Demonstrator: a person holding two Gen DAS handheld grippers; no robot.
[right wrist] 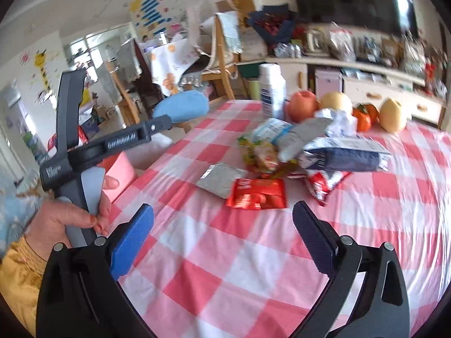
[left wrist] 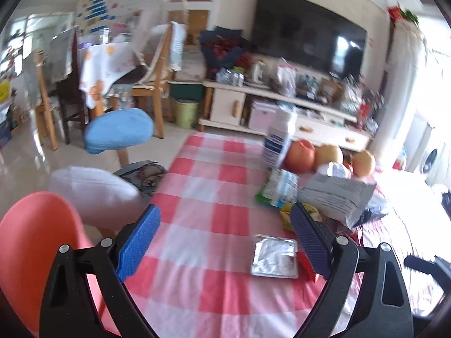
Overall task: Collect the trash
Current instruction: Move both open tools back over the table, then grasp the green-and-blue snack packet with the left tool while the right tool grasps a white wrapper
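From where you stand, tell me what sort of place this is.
Most likely a lived-in home living and dining room. A large dark television hangs above a cluttered white media cabinet, wooden chairs draped with cloths stand behind, and a table with a red checked tablecloth holds fruit and snack wrappers.

The only lettering clear enough to read is "GenRoboLAI", or something close to it, in white on the black arm of the left gripper (right wrist: 135, 138), seen in the right wrist view. A second white marking sits on that gripper's near end, too blurred to read. Print on the wrappers, the white bottle (right wrist: 272, 90) and the wall posters (left wrist: 98, 2) is illegible.
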